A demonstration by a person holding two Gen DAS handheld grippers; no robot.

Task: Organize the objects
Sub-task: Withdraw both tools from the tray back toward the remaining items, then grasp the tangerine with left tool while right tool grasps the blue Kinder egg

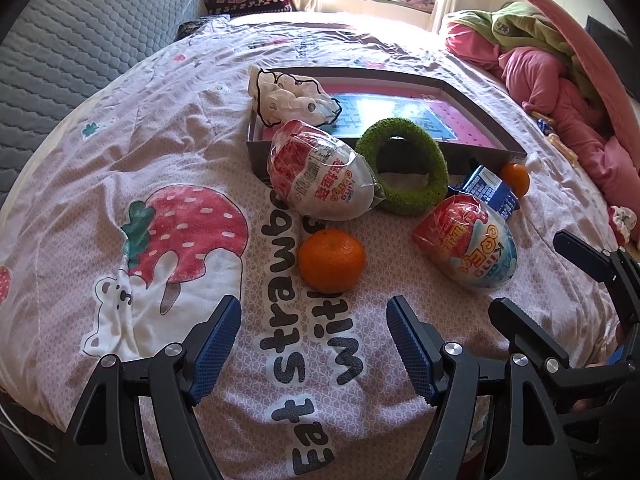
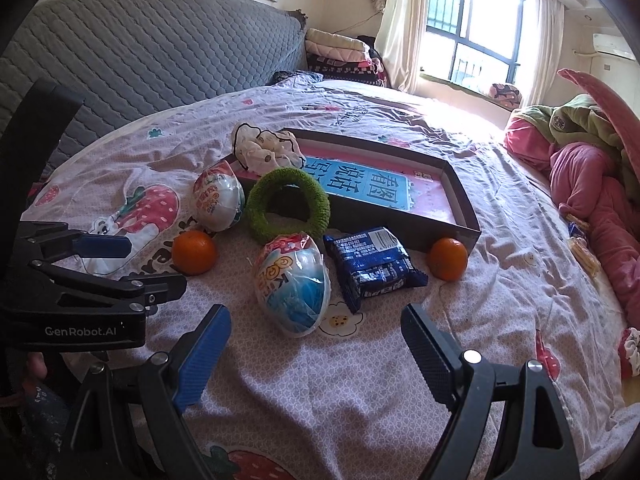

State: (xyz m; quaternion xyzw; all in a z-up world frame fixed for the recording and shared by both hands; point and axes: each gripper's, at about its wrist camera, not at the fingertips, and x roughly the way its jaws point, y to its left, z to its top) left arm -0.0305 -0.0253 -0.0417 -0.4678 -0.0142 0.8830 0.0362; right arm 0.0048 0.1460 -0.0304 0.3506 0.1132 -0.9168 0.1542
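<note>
Hovering agape, left claw (image 1: 314,340) faces orange (image 1: 332,260) on bedspread (image 1: 120,140).

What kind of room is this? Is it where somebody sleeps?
Most likely a bedroom. The toys and snacks lie on a bed covered with a strawberry-print sheet, a grey quilted headboard stands behind it, and folded blankets are stacked near the curtained window.

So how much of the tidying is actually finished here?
Hardly any. Only the white scrunchie lies on the corner of the box. Nothing is in hand: the left gripper and right gripper are open and hold nothing. Left on the bedspread: two oranges, two wrapped eggs, the blue packet, and the green ring, which leans on the box.
</note>
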